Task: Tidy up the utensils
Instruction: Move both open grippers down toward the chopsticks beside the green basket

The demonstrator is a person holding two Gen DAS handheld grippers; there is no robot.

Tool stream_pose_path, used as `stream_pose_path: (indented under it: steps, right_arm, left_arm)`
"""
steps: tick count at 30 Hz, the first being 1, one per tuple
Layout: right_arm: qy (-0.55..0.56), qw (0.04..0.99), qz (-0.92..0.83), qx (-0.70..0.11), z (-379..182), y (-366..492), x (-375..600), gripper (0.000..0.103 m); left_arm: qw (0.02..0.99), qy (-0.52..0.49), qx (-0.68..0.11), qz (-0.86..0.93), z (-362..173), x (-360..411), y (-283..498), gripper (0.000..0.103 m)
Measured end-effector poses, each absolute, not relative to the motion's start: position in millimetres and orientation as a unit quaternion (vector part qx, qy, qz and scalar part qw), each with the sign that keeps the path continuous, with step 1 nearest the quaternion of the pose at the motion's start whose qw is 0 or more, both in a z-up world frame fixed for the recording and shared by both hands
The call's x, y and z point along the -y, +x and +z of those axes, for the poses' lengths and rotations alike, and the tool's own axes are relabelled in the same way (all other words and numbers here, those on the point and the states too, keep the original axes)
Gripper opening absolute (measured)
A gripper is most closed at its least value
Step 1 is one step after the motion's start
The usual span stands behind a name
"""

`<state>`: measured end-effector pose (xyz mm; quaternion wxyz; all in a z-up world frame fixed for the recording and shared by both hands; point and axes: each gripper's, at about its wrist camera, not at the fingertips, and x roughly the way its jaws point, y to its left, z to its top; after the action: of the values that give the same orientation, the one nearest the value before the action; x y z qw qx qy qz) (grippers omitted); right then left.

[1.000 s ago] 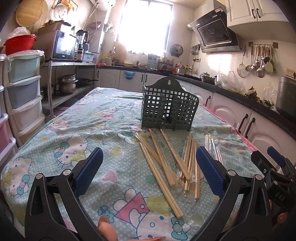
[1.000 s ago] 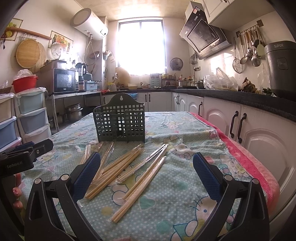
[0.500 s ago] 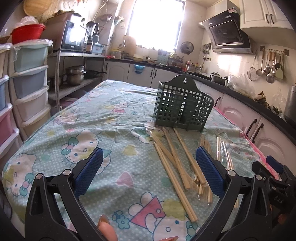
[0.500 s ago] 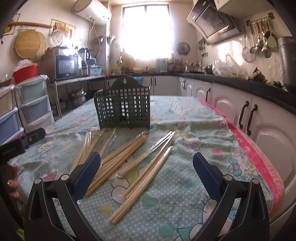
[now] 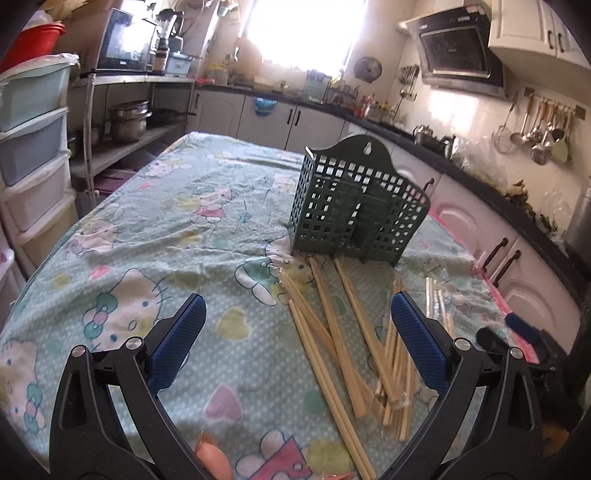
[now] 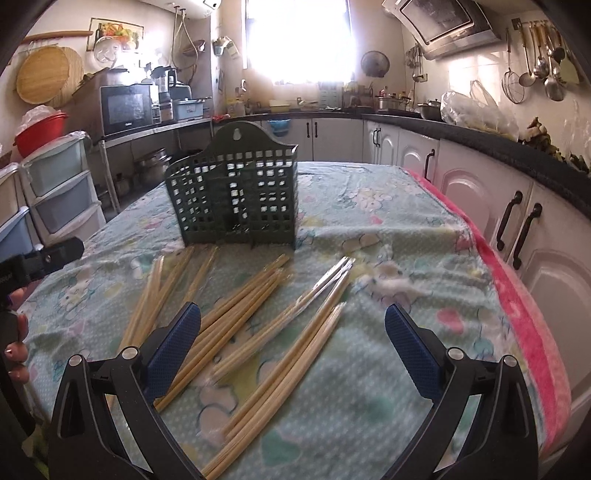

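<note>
While both jaws gape wide and empty, we hold our left gripper [image 5: 295,347] and right gripper [image 6: 291,343] over scattered chopsticks [image 6: 236,314] (some plastic-wrapped) before the green basket [image 6: 236,199]; next, we judge, comes pinching one pair.

Strong daylight comes from the window [image 6: 297,35] at the top centre of both views, and it is blown out to pure white with a hazy glare around it. The wall tiles [image 5: 465,114] at the upper right also shine. The lower part is dimmer. In the right wrist view the chopsticks [image 6: 258,314] look slightly blurred. Straight lines bend near the edges, and the corners are black.
</note>
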<state>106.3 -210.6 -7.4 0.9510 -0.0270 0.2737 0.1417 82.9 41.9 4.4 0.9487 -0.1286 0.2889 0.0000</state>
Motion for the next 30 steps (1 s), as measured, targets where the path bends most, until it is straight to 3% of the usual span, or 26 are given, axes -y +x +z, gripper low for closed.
stream_pose_path:
  steps: [28,30]
  right_arm:
    - [0.025,0.917,0.131,-0.376,-9.9,222.2,256.9,0.097]
    - [0.030,0.910,0.140,-0.388,-12.7,232.9,256.0,0.090]
  left_arm:
    - [0.899,-0.108,-0.421,-0.053,-22.4,-17.9,206.2,0.092]
    - [0.896,-0.106,-0.428,-0.056,-23.8,-20.0,212.1,0.086]
